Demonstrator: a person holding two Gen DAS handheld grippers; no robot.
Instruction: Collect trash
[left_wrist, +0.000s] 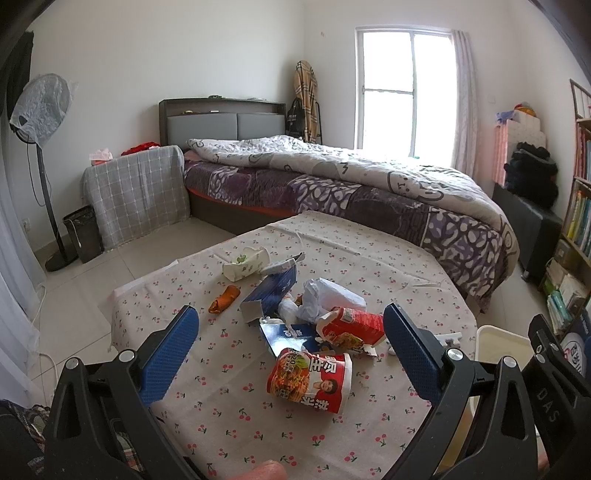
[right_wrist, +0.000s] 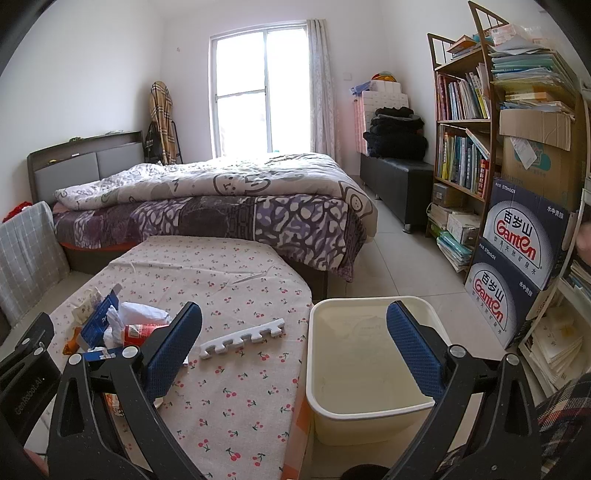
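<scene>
Nothing binned yet: cream plastic trash bin (right_wrist: 373, 369) looks empty beside cherry-print clothed table (left_wrist: 236, 417), crumpled red noodle cups w/ paper scraps (left_wrist: 314, 347) all on top, left gripper (left_wrist: 290, 350) & right gripper (right_wrist: 295, 343) both spread wide, holding nothing.

Both wrist cameras are looking forward and slightly down over the table (left_wrist: 229, 387) toward the bed (right_wrist: 221, 206). The left is facing the trash pile at frame centre; the right is sitting further right, over the bin (right_wrist: 373, 413). Both are sharing the pile and window.

I see my table (left_wrist: 258, 424) in cherry-print cloth carrying noodle cups (left_wrist: 310, 380), blue boxes (left_wrist: 271, 291), crumpled paper (left_wrist: 325, 295), a white foam strip (right_wrist: 242, 338).
</scene>
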